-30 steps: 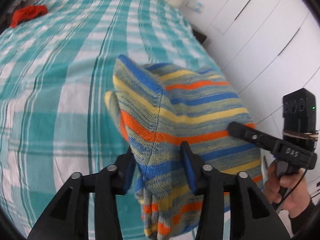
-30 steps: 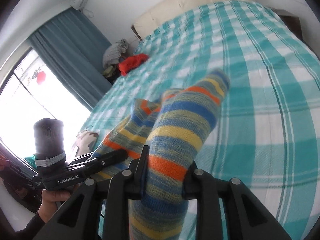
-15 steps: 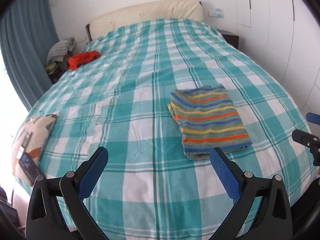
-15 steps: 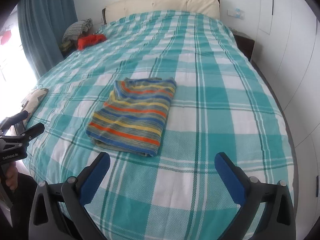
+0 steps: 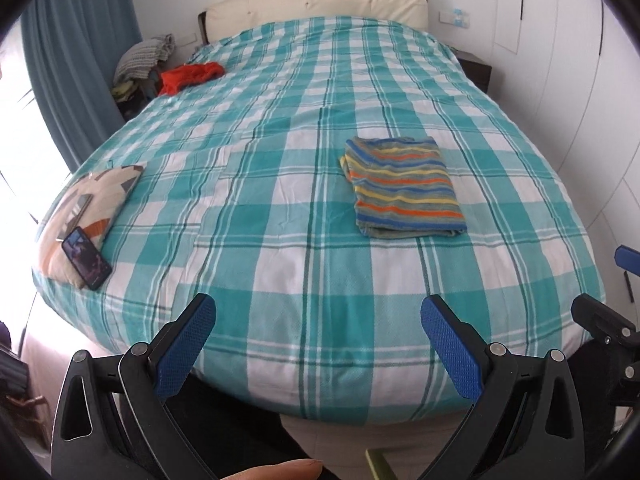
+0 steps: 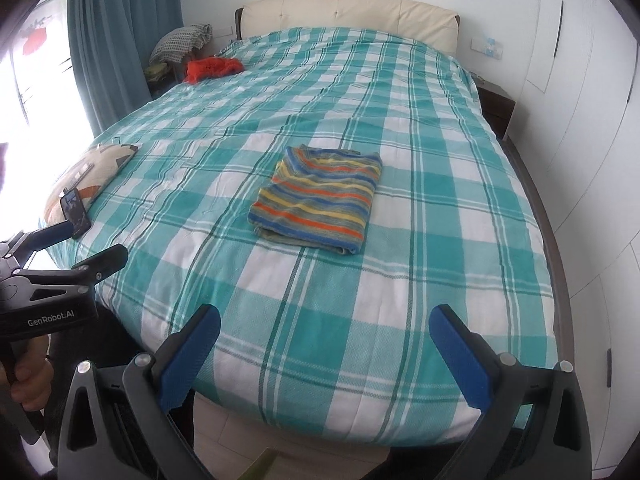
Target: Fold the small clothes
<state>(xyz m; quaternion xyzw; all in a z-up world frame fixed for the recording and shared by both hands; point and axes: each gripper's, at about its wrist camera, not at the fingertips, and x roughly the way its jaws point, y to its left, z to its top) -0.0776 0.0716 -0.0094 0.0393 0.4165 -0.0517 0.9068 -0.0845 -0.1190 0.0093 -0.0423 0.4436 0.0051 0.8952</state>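
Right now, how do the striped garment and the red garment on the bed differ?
The striped garment is folded into a flat rectangle; the red garment lies crumpled in a heap. The striped garment sits mid-bed, toward the foot; the red garment is at the far corner by the curtain. One has blue, yellow and orange stripes, the other is plain red. Both rest on the checked bedspread, untouched by either gripper.

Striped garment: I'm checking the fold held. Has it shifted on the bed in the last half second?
No. The striped garment lies folded on the same white check of the bedspread.
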